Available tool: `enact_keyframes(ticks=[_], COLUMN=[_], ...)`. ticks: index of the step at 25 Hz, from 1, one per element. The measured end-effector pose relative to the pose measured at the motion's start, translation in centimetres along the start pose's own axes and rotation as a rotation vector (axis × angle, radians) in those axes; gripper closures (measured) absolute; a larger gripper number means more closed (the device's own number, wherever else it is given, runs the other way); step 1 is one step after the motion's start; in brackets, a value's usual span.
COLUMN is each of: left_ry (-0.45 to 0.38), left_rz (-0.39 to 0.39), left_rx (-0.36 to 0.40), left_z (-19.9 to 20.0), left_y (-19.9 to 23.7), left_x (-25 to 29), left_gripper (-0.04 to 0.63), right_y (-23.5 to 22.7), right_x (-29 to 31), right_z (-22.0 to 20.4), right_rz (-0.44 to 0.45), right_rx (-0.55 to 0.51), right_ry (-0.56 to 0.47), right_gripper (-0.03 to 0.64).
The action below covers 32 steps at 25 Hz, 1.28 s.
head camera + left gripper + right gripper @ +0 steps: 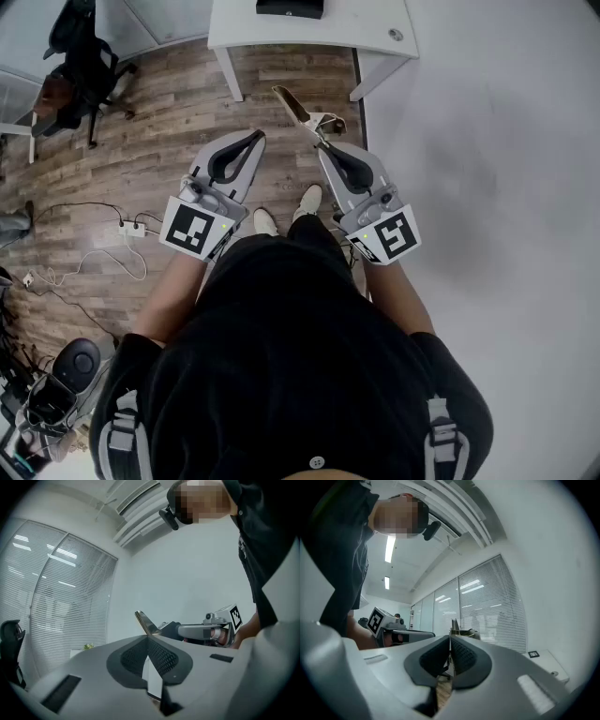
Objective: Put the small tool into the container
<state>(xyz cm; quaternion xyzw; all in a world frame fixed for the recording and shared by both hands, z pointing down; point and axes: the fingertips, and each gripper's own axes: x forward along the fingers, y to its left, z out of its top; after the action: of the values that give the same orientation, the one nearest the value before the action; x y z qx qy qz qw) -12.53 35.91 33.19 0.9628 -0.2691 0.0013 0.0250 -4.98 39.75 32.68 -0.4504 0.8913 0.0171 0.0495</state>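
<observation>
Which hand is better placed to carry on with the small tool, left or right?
Right. The right tongs are shut on the small tool, which sticks out ahead of them. The left tongs are shut and hold nothing, so they would first have to take the tool over.

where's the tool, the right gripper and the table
tool (pixel 295 105): head view, on its tan end
right gripper (pixel 324 142): head view, between its fingertips, shut on the tool
table (pixel 366 28): head view, on its bare white top
</observation>
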Motion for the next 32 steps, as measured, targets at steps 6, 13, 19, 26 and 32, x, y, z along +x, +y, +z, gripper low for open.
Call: enact_keyframes(ticks=[6, 13, 19, 26, 32], left_ry=[0.005, 0.017, 0.018, -0.004, 0.016], left_rz=[0.005, 0.005, 0.000, 0.000, 0.014], left_rx=[0.013, 0.006, 0.022, 0.002, 0.003], left_z=[0.3, -0.4, -1.1, -0.1, -0.5], left_y=[0.4, 0.5, 0.8, 1.3, 2.7], left_x=[-0.3, -0.4, -0.6, -0.9, -0.4], left_gripper=[0.588, 0.588, 0.588, 0.588, 0.588], right_y=[0.0, -0.7, -0.5, 0.0, -0.9], right_x=[0.3, 0.4, 0.5, 1.3, 2.7], right_z=[0.2, -0.2, -0.5, 0.2, -0.2], right_rz=[-0.002, -0.027, -0.028, -0.030, -0.025], right_rx=[0.002, 0.043, 0.032, 0.009, 0.014], right_ry=[0.012, 0.016, 0.017, 0.020, 0.018], right_gripper=[0.598, 0.598, 0.598, 0.600, 0.598])
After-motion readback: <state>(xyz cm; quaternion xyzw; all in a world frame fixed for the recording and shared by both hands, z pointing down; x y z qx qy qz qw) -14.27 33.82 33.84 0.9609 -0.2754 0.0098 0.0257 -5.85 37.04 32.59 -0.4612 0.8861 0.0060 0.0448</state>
